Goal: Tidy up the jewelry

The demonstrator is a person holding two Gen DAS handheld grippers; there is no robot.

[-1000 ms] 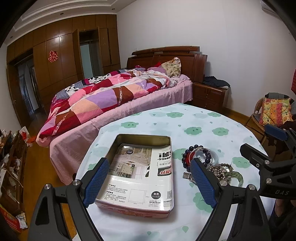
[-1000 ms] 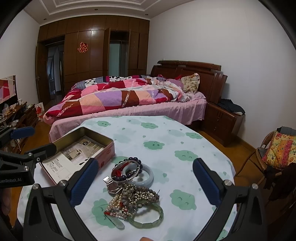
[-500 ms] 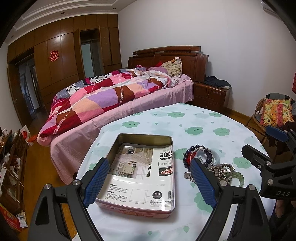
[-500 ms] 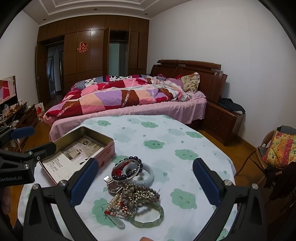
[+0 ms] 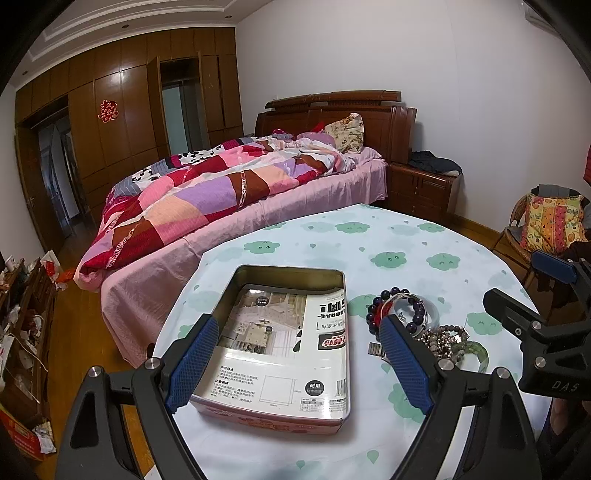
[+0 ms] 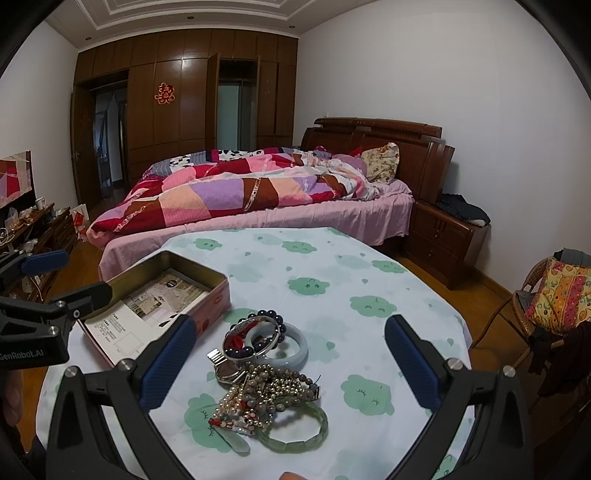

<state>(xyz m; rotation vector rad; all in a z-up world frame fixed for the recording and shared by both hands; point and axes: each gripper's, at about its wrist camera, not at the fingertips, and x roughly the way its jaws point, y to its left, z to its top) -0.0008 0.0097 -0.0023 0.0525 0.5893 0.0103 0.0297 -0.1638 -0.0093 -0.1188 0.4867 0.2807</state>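
On the table, both claws gape above apparently untouched jewelry.

Both wrist views are evenly but rather dimly lit by indoor light from above, with a cool, slightly bluish cast on the white walls. Recessed ceiling lights show as small spots. The polished wardrobe doors carry soft vertical glare. Shadows on the tablecloth are faint. Fisheye bending curves walls and ceiling, corners fall to black, and focus stays fairly sharp throughout.
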